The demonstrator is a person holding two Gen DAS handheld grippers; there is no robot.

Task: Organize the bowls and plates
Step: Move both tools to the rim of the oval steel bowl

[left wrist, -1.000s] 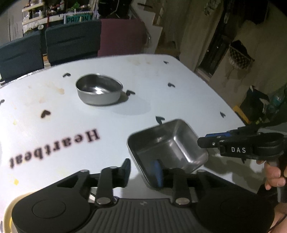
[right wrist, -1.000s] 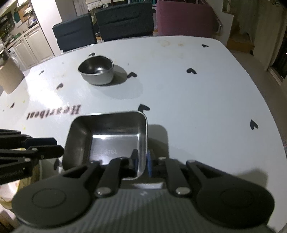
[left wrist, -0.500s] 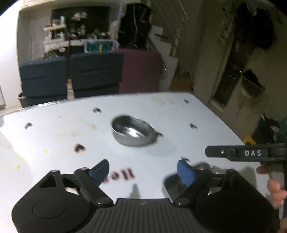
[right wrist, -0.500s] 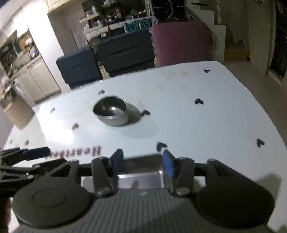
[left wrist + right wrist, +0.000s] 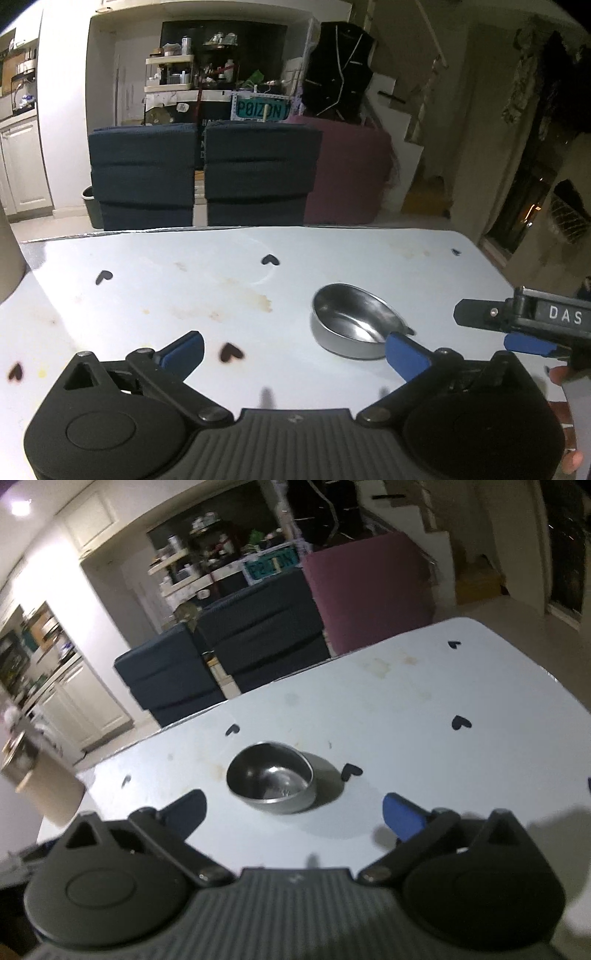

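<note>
A round steel bowl (image 5: 352, 325) stands upright on the white table (image 5: 221, 295); it also shows in the right wrist view (image 5: 271, 782). My left gripper (image 5: 293, 350) is open and empty, low over the table, with the bowl just beyond its right finger. My right gripper (image 5: 293, 810) is open and empty, and the bowl lies just ahead between its fingers. The right gripper also shows at the right edge of the left wrist view (image 5: 517, 325). The square steel tray is out of view.
The table (image 5: 443, 709) carries black heart prints and brown stains. Two dark blue chairs (image 5: 203, 177) and a maroon chair (image 5: 347, 173) stand at its far edge. A tan object (image 5: 48, 794) sits at the table's left end.
Both grippers let go of the square steel tray, opened wide and lifted and moved forward toward the round bowl. The tray has dropped out of both views.
</note>
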